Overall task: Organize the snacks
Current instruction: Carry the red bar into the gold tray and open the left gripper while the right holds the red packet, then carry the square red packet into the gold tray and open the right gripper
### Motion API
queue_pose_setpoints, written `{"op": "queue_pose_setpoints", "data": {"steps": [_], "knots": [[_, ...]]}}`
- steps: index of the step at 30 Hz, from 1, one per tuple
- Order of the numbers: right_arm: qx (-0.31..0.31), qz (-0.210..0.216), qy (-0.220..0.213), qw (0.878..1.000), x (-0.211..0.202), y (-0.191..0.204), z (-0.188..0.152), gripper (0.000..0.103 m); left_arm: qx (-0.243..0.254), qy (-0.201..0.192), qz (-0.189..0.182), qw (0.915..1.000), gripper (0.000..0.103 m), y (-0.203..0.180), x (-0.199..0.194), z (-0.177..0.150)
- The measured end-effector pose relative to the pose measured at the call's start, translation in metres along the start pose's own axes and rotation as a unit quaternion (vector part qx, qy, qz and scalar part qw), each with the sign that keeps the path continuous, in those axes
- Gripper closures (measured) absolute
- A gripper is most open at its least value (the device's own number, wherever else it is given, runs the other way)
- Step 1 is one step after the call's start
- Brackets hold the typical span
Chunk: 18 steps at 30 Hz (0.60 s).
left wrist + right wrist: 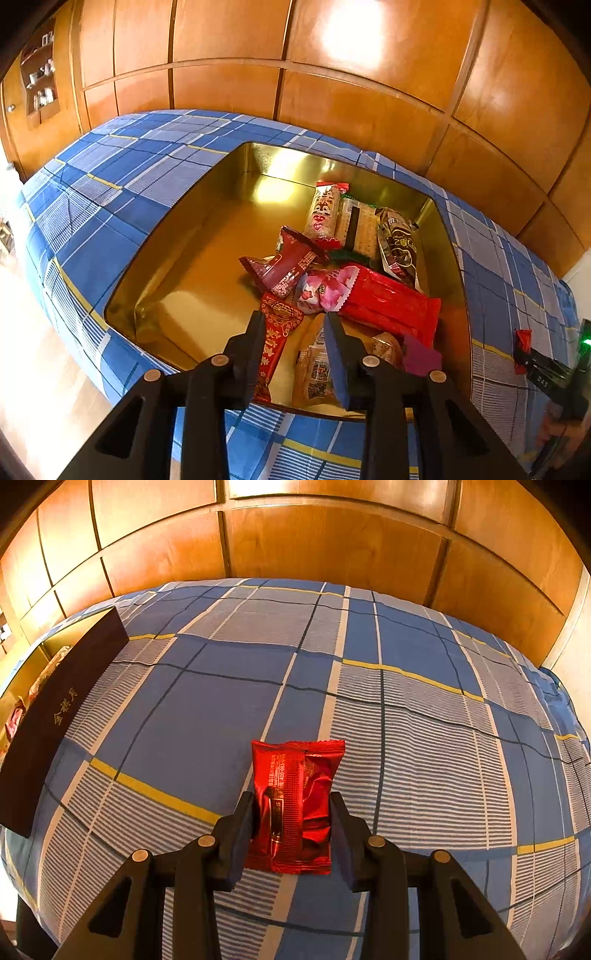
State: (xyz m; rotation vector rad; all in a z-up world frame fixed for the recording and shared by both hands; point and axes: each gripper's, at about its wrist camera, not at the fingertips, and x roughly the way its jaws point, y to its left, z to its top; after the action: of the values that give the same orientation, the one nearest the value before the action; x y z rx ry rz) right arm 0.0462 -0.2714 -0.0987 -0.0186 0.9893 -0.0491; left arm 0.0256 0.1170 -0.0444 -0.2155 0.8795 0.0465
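Note:
An open gold tin [192, 266] lies on the blue plaid bed. Several wrapped snacks are piled in its right half: a long red packet [391, 302], a pink one [321, 288], a dark red one [288, 266] and a brown one [399, 240]. My left gripper [295, 319] hangs over the tin's near side, open. A red-and-gold packet [277, 336] lies under its left finger, and no pad presses on it. To the right of the tin, my right gripper [291, 799] is shut on a shiny red snack packet [295, 775], just above the sheet.
The tin's dark outer wall [55, 716] with gold characters stands at the left of the right wrist view. The plaid sheet [406, 720] stretches right and back to a wooden panelled wall [332, 535]. A wall shelf [40, 77] is at far left.

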Motion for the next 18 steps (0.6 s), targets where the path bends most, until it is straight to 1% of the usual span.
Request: {"op": "queue_pose_setpoints", "data": {"steps": [2,5,11,14,18], "knots": [[0.000,0.003,0.002,1.000,-0.001,0.002,-0.001,0.063,0.002,-0.002,0.001,1.0000,0.068,-0.001,-0.001,0.000],[0.007,0.023,0.010,1.000,-0.004,0.007,-0.001,0.064,0.006,-0.006,0.004,1.0000,0.065,-0.002,-0.003,-0.001],[0.005,0.090,0.026,0.996,-0.009,0.033,0.003,0.065,0.011,-0.018,0.015,0.9997,0.064,0.001,-0.007,-0.001],[-0.015,0.112,0.013,0.993,-0.021,0.055,0.012,0.065,0.013,-0.028,0.024,0.9992,0.062,0.004,-0.011,0.000],[-0.054,0.141,-0.013,0.989,-0.043,0.091,0.029,0.065,0.008,-0.036,0.029,0.9989,0.062,0.011,-0.014,0.001]]}}
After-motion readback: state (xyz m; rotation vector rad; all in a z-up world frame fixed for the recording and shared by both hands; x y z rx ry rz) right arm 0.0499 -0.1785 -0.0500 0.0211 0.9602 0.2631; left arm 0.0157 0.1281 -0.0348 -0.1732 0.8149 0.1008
